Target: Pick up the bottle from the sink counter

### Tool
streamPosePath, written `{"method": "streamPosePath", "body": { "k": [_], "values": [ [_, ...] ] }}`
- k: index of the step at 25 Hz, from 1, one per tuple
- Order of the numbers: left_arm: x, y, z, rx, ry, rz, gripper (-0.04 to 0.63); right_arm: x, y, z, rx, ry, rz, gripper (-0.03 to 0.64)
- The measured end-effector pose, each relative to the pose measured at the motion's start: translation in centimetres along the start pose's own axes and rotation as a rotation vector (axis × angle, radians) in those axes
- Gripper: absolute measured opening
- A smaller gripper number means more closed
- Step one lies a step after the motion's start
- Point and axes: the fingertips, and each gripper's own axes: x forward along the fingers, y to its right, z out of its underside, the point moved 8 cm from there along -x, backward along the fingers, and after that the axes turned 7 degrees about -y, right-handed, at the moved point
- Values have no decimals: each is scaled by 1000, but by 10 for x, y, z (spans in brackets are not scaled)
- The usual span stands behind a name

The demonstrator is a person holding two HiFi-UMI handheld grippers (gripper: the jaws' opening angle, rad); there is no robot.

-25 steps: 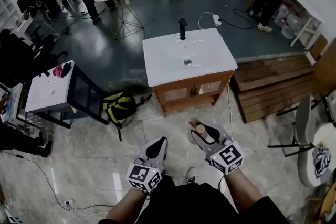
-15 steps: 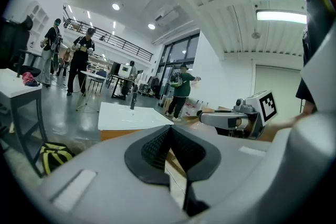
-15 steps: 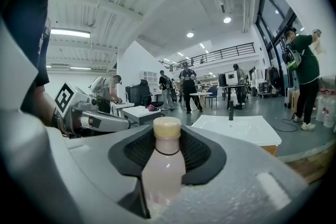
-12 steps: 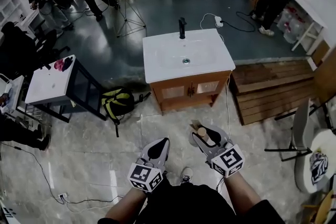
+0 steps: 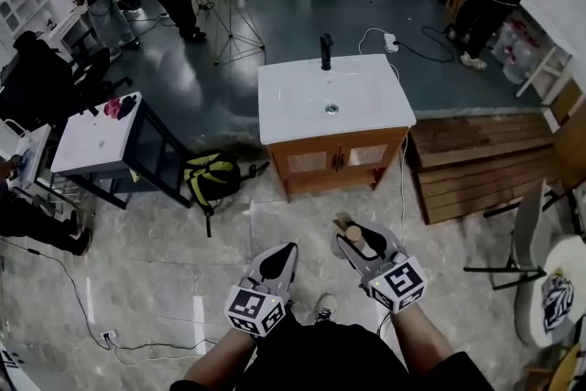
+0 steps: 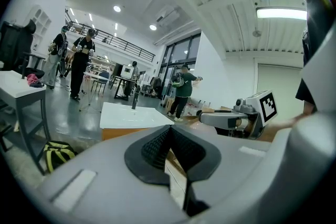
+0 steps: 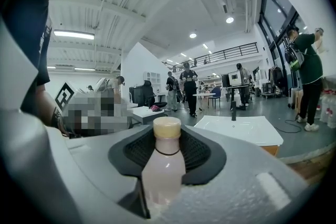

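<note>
Right gripper (image 5: pixel 357 239) clamped on the bottle (image 7: pixel 164 164), which stands upright between the pads; grip unchanged over the last second, only the head view has drifted slightly. Left gripper (image 5: pixel 277 254) pinched together, empty. Bottle held low by the person, well apart from the sink counter (image 5: pixel 371 96): pickup looks done.

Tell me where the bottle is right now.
The bottle is held between the jaws of the right gripper, cap pointing forward. In the head view it sits at lower centre-right, over the floor and short of the sink.
</note>
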Motion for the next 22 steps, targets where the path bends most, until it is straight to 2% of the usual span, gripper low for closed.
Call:
{"method": "streamPosePath", "body": {
  "k": [22],
  "values": [
    [7,4,-1,11,-4,13,3,-3,8,3,12,5,23,141]
  ]
}}
